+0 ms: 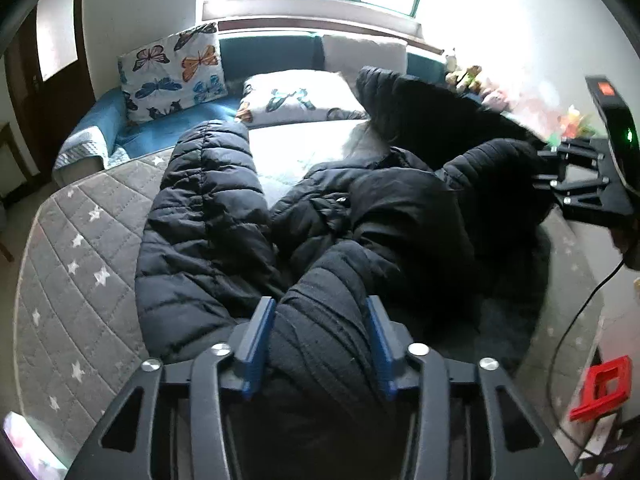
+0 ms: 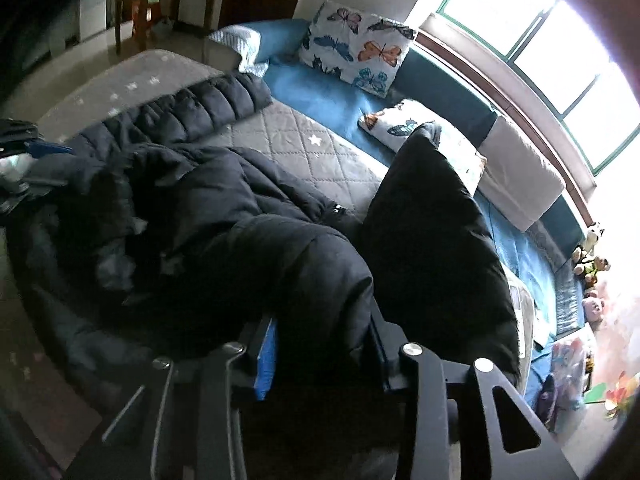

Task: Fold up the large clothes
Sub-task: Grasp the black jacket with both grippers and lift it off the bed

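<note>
Spread across a grey quilted mattress cover with white stars [image 1: 76, 248]: a black quilted puffer coat [image 1: 208, 216], one sleeve stretched toward the butterfly-print cushions [image 1: 172, 72], the body bunched in the middle. Pinched between the blue pads of the left gripper [image 1: 318, 344]: a thick roll of the coat's black fabric, filling the gap between the jaws. Clamped likewise in the right gripper [image 2: 324, 356]: another bulky fold of the same coat, a raised black flap standing just beyond it. Likely trouble from here: slippery padded shell sliding out of either pinch under the garment's weight, since only a bunched ridge is caught; uneven pulling twisting the coat rather than laying it flat; the loose sleeve dragging behind and ending up trapped under the fold. Near the mattress's right edge, a trailing black cable [image 1: 588, 304] and a red plastic frame [image 1: 602, 388], both open to snagging. Open room on the bare grey cover to the left and toward the cushions; tighter on the window side, with soft toys [image 2: 590, 260] close by.
</note>
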`<state>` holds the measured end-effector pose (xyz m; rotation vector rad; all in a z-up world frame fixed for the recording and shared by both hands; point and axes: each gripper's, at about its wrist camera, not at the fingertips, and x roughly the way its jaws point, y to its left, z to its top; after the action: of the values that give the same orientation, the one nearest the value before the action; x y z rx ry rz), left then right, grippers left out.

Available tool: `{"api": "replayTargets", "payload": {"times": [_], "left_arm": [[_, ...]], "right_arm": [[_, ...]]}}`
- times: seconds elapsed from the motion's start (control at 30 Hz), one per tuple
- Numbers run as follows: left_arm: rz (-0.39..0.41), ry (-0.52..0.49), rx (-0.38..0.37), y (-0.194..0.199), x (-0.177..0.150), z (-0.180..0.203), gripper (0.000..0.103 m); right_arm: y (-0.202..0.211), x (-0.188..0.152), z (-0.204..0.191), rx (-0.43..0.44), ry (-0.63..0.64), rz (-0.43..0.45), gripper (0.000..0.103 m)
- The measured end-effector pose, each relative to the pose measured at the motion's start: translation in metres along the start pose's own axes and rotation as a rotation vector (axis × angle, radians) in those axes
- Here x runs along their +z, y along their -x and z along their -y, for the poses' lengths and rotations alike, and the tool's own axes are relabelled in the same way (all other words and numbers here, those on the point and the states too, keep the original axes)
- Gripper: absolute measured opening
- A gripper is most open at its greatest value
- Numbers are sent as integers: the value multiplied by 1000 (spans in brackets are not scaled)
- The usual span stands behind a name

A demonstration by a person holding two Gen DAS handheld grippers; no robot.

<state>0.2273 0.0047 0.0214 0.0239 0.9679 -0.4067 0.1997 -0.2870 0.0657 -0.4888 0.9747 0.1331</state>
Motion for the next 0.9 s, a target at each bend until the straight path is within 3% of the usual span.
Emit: {"api": "replayTargets", "payload": {"times": [0.33,0.57,0.73,0.9], "left_arm": [[140,-136,-31,96,-64,64,34],[170,-233,-44,139,-131,112,32],[128,-269,-58,147,-180,132,32],[54,-326,-65,134,-221,150,32]], "right_arm": [[98,-69,-10,11,-44,153,38],[144,-124,-18,42,-73,231,38],[147,-163,-22,73,-96,195,38],[125,-197,-37,101,-107,84,38]]}}
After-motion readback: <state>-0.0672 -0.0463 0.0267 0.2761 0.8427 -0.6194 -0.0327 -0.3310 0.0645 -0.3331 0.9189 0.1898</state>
